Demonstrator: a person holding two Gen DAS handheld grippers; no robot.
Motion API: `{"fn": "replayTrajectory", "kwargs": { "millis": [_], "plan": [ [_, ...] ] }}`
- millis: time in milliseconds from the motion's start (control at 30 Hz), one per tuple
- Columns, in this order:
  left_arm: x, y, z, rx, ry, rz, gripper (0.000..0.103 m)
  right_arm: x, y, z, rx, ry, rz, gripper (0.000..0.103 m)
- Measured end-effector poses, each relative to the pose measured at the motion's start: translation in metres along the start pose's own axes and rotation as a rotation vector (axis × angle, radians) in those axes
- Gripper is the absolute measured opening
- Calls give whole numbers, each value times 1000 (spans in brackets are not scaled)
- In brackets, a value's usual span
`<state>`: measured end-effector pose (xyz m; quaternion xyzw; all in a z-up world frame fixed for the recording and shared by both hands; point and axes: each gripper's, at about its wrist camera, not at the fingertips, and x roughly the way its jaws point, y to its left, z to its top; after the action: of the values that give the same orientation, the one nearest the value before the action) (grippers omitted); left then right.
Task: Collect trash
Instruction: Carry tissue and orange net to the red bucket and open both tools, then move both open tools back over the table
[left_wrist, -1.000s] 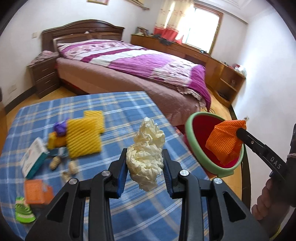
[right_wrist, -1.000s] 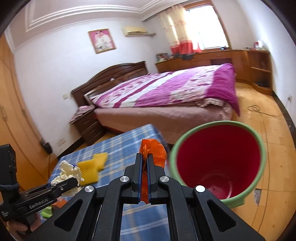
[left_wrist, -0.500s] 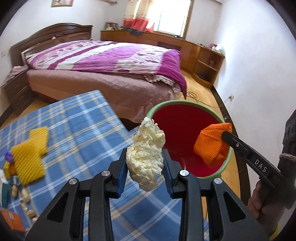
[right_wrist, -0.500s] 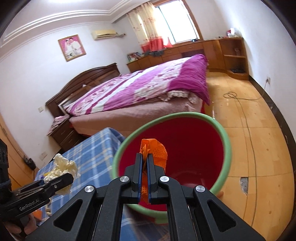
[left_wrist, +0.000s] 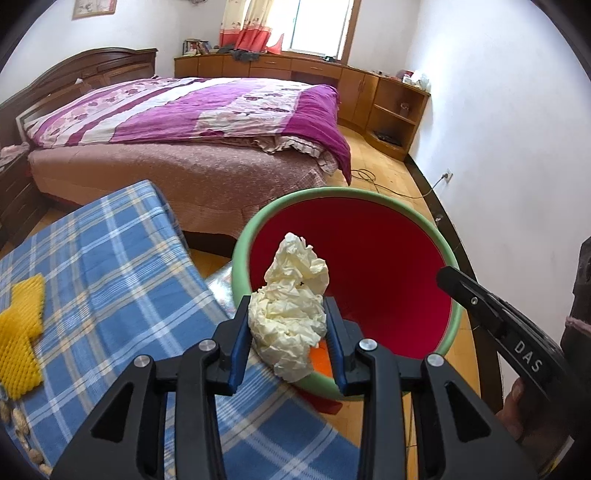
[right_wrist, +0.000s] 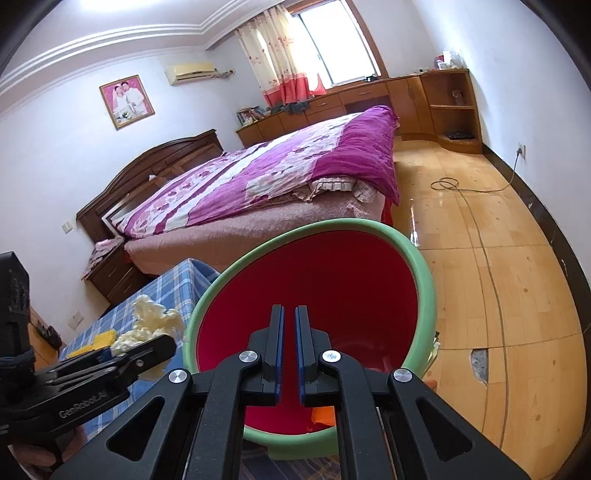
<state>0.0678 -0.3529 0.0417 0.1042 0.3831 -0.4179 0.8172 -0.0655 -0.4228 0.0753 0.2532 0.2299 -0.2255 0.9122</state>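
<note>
My left gripper (left_wrist: 288, 317) is shut on a crumpled cream tissue (left_wrist: 291, 314), held over the near rim of the red bin with a green rim (left_wrist: 384, 201). The tissue also shows in the right wrist view (right_wrist: 147, 326). My right gripper (right_wrist: 289, 317) is slightly open and empty above the bin (right_wrist: 314, 236). The orange foam net (right_wrist: 323, 415) lies inside the bin at its bottom; a bit of it shows in the left wrist view (left_wrist: 319, 358). In the left wrist view one finger of the right gripper (left_wrist: 476, 295) reaches over the bin's right rim.
A table with a blue plaid cloth (left_wrist: 110, 277) stands left of the bin. Yellow foam nets (left_wrist: 22, 332) and peanut shells (left_wrist: 22, 432) lie on it. A bed with a purple quilt (left_wrist: 207, 110) stands behind. A cable (right_wrist: 472, 206) runs over the wooden floor.
My right gripper has opened and dropped the orange foam net into the bin. My left gripper has moved right with the tissue, over the bin's rim.
</note>
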Motion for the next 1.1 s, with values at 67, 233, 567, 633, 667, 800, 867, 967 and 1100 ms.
{"fn": "replayTrajectory", "kwargs": {
  "millis": [67,233,567,633,667,800,867,967,1100],
  "plan": [
    [4,-4,1,13,2,-4,36,0,-2,-1,8,-3,-6,6],
    [11,-10,1,26,6,-23,46,0,-7,-1,26,-3,-19,15],
    [9,-10,0,28,-14,-21,57,-3,-10,-2,52,-3,-28,29],
    [5,-7,-2,13,-17,-20,57,-3,-10,-2,54,-3,-27,29],
    [4,-6,-2,5,-16,-18,57,-3,-10,-2,54,-2,-26,29],
    [-5,5,-8,-42,-8,-3,57,-5,-8,-4,47,2,-14,31],
    [-12,10,-11,-61,-13,9,57,-6,-7,-5,43,6,-7,35],
    [-24,18,-16,-85,-27,26,57,-6,-6,-6,40,11,-2,44],
    [-40,31,-25,-116,-37,57,57,-9,2,-9,25,12,6,47]
  ]
}}
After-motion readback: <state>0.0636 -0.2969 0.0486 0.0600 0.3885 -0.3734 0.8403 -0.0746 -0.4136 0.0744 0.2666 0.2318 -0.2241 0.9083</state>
